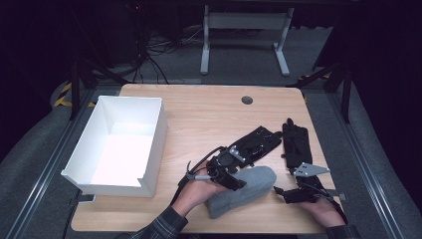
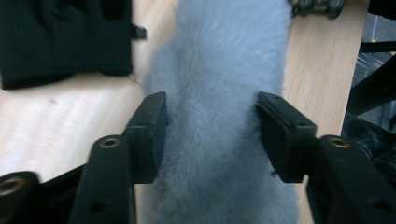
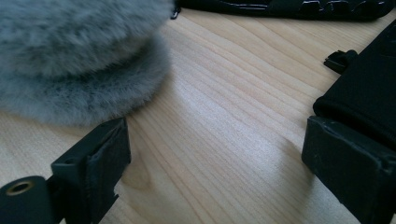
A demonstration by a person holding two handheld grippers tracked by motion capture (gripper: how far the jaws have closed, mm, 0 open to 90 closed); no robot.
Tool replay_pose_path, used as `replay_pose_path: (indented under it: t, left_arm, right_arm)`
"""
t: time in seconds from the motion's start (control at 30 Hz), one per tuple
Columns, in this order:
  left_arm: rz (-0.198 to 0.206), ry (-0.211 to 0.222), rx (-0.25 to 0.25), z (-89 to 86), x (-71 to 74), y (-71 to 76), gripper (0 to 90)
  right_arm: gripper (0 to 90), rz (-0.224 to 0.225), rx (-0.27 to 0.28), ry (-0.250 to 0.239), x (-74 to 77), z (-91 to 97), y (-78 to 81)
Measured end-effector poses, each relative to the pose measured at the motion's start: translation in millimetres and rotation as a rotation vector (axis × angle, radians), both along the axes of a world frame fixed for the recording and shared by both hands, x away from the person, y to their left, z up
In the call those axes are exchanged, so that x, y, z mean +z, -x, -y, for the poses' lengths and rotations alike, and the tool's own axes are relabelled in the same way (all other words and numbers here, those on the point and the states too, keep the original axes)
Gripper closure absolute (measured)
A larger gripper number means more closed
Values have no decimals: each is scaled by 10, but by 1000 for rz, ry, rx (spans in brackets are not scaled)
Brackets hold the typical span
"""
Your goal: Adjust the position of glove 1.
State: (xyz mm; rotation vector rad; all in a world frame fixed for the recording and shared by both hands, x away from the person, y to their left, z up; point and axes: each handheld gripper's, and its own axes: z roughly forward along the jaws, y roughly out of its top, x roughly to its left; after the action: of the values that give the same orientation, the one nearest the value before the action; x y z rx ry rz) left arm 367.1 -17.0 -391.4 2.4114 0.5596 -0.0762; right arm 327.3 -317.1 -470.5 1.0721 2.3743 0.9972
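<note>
Fluffy grey slipper [image 1: 242, 191] sits at the near edge of the wooden table [image 1: 199, 119], lying at a slant between the person's 2 hands, toe end pointing toward the right gripper. Left gripper [image 1: 230, 175] is right over it, and in the left gripper view its 2 jaws straddle the grey fur [image 2: 219, 116] with the pads [image 2: 152, 135] sitting just at the sides of the pile, not squeezing it in, so I'd call the claw parted around the slipper and not clamped. Right gripper [image 1: 283, 193] is low on the table just off the slipper's toe; in the right gripper view its jaws stand wide apart with bare wood between them, the slipper [image 3: 79, 60] off to one side and touching neither pad. 2 black gloves lie behind all this: one [image 1: 256, 142] just past the left gripper, slanted, and the other [image 1: 296, 144] lying lengthwise near the table's right edge, close to the right gripper. White open bin [image 1: 119, 144] is over on the left side of the table, well apart from the slipper.
</note>
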Motion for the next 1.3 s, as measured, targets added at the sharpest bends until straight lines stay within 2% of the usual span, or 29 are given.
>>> replay_pose_path:
  t: [0.07, 0.17, 0.3, 0.4, 0.5, 0.7, 0.83, 0.93, 0.97, 1.0, 1.03, 1.1, 1.13, 1.23, 1.3]
  left_arm:
    - [26, 21, -3, -24, 70, -40, 406]
    - [47, 27, -8, -40, 154, -137, 366]
    - [47, 36, 5, -45, 172, -249, 349]
    - [28, 47, 9, -24, 108, -380, 340]
    - [5, 38, 0, 17, 31, -415, 338]
    - [-16, 19, -32, 106, -57, -359, 340]
    - [-33, -2, -45, 190, -166, -278, 340]
    - [-22, -19, -53, 228, -208, -235, 332]
    - [-23, -45, -50, 258, -238, -199, 286]
    - [-23, -45, -50, 258, -238, -199, 265]
    - [-7, -74, -45, 286, -285, -169, 238]
    - [-11, -87, -42, 299, -311, -157, 215]
    - [-15, -98, -38, 310, -329, -148, 173]
    - [-21, -124, -41, 338, -381, -134, 163]
    - [-22, -126, -37, 344, -397, -134, 161]
  right_arm:
    - [83, 0, -1, -1, 0, -1, 0]
    - [83, 0, 0, 0, 0, 0, 0]
    - [83, -1, 1, 0, 0, 0, 0]
    - [83, 0, 0, 0, 0, 0, 0]
    - [83, 0, 0, 0, 0, 0, 0]
    - [83, 0, 0, 0, 0, 0, 0]
    - [83, -1, 1, 0, 0, 0, 0]
    - [83, 0, 0, 0, 0, 0, 0]
    - [83, 0, 0, 0, 0, 0, 0]
    - [83, 0, 0, 0, 0, 0, 0]
    - [83, 0, 0, 0, 0, 0, 0]
    - [83, -1, 1, 0, 0, 0, 0]
    - [83, -1, 1, 0, 0, 0, 0]
    - [83, -1, 1, 0, 0, 0, 0]
    - [83, -1, 0, 0, 0, 0, 0]
